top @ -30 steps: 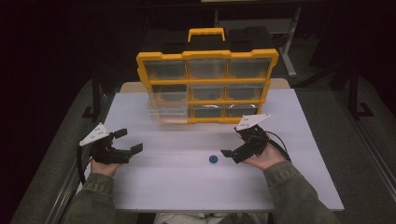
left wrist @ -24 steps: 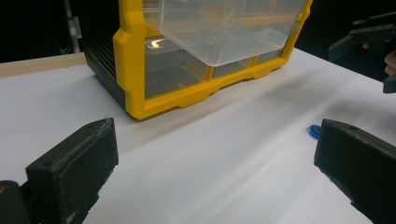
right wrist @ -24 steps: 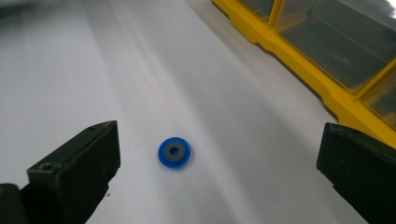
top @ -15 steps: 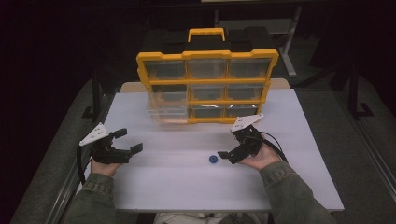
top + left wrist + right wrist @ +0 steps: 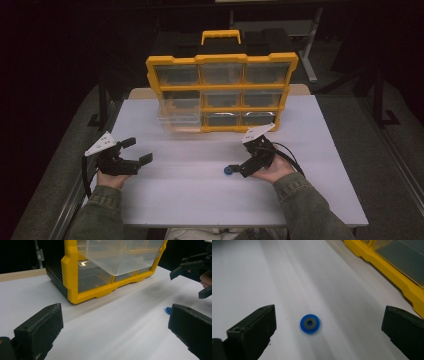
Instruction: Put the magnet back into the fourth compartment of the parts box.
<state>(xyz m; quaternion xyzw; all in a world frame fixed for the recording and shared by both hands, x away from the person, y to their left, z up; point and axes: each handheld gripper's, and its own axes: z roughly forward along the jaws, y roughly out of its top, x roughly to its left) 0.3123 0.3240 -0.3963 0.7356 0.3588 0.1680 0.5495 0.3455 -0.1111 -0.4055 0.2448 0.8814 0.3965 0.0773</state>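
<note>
A small blue washer [image 5: 228, 171] with a grey centre lies flat on the white table [image 5: 310, 150]. My right gripper [image 5: 240, 163] is just right of it, jaws wide open. In the right gripper view the washer [image 5: 310, 323] lies on the table between and ahead of the open right gripper [image 5: 329, 315], touching neither jaw. My left gripper [image 5: 139, 150] is open and holds nothing at the table's left side. From the left gripper [image 5: 115, 315] the washer [image 5: 168, 310] peeks out beside the right-hand jaw. A yellow drawer organizer [image 5: 220, 92] stands upright at the back, with one clear drawer [image 5: 177, 122] pulled out.
The pulled-out clear drawer [image 5: 117, 255] overhangs the table in front of the organizer's yellow frame [image 5: 72, 275]. The right hand and its gripper [image 5: 195, 267] show at the far right of the left gripper view. A bare wooden strip [image 5: 140, 92] edges the table behind the organizer.
My right gripper has moved left and a little nearer, closing in on the blue washer. The left gripper, washer and organizer have stayed put.
</note>
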